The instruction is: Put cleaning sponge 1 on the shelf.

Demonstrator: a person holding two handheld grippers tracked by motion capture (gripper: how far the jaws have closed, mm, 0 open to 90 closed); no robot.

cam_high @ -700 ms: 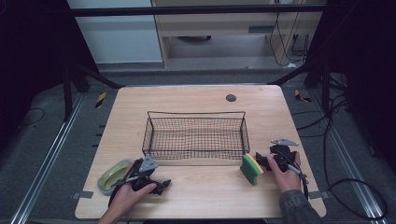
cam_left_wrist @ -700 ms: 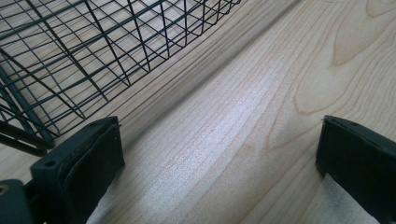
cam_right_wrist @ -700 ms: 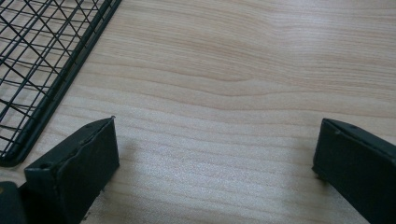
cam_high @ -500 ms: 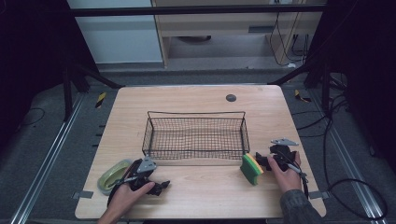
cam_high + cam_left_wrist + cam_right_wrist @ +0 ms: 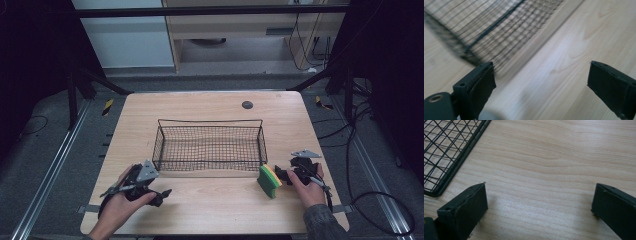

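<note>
My left gripper (image 5: pixel 161 196) lies low over the table's front left, held in a hand. Its jaws stand open in the left gripper view (image 5: pixel 541 75), with bare wood between them. A black wire basket (image 5: pixel 210 121) sits mid-table, and its mesh (image 5: pixel 486 27) shows blurred ahead of the left jaws. A green and yellow sponge (image 5: pixel 268 181) stands on edge at the front right, just left of my right gripper (image 5: pixel 281 175). The right gripper (image 5: pixel 540 195) is open over bare wood, with the basket's corner (image 5: pixel 439 170) at the upper left.
The wooden table (image 5: pixel 210 215) has a small dark round spot (image 5: pixel 247 104) near its far edge. Metal rails and cables run along the floor on both sides. A shelf unit stands beyond the table.
My left hand has shifted a little to the left, over the spot where an olive-green thing lay. The sponge and the right gripper have stayed in place.
</note>
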